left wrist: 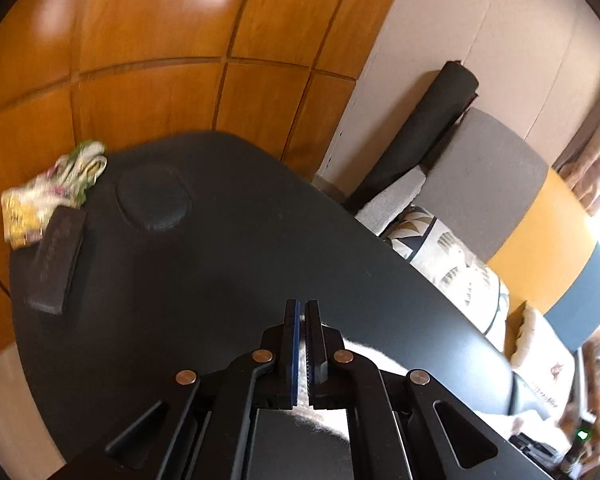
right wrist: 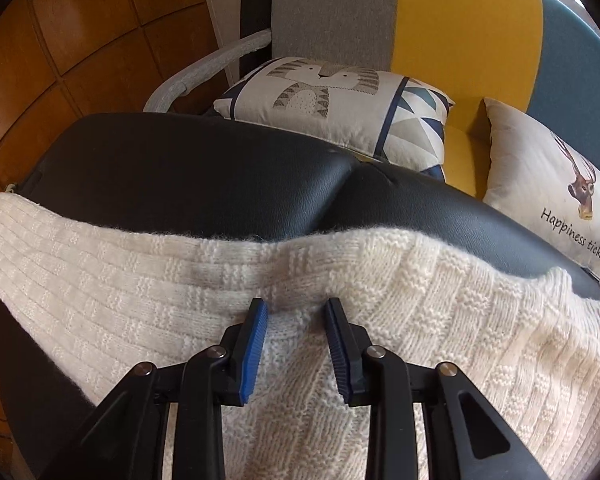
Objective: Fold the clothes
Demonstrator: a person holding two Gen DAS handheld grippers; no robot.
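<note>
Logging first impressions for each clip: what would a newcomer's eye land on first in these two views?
First the cream knitted sweater, spread over the black padded table and filling the lower right-wrist view, with the right gripper open just above it. Behind the table sit two printed cushions, an owl cushion and a deer cushion. In the left-wrist view, the left gripper is nearly closed, and a crumpled floral cloth lies at the table's far corner.

In the left wrist view the left tool hides most of the white knit sweater, lower centre. The floral cloth at left is blurred. In the right wrist view the sweater runs off the bottom edge.
</note>
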